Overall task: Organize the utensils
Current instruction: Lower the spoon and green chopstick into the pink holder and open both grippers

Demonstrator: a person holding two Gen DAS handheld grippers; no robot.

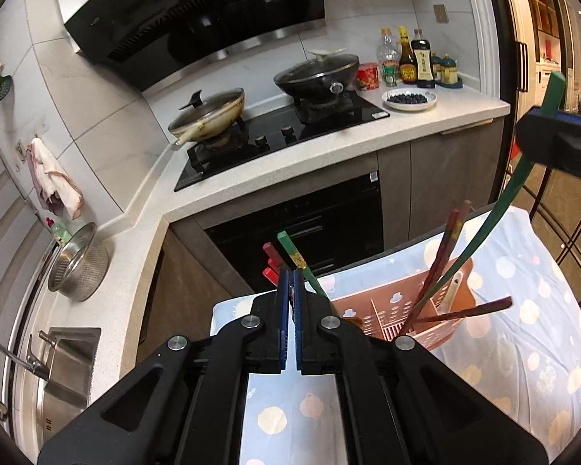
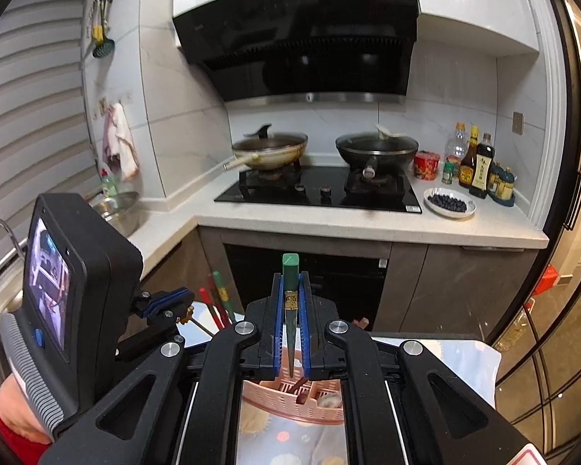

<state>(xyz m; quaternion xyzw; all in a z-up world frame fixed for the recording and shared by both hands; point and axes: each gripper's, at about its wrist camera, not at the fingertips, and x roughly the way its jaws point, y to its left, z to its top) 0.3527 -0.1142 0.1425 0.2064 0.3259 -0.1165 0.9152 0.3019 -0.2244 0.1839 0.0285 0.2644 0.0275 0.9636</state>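
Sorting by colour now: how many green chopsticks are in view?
2. One green chopstick is clamped in the right gripper, reaching down into the pink basket; the other is in the left gripper beside red chopsticks. The basket may hide more.

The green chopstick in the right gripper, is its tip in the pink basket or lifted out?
In: the green chopstick, clamped by the right gripper, runs down into the pink basket.

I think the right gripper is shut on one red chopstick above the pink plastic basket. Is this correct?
Not quite: the chopstick is green, not red. The right wrist view shows the right gripper shut on one green chopstick above the pink plastic basket.
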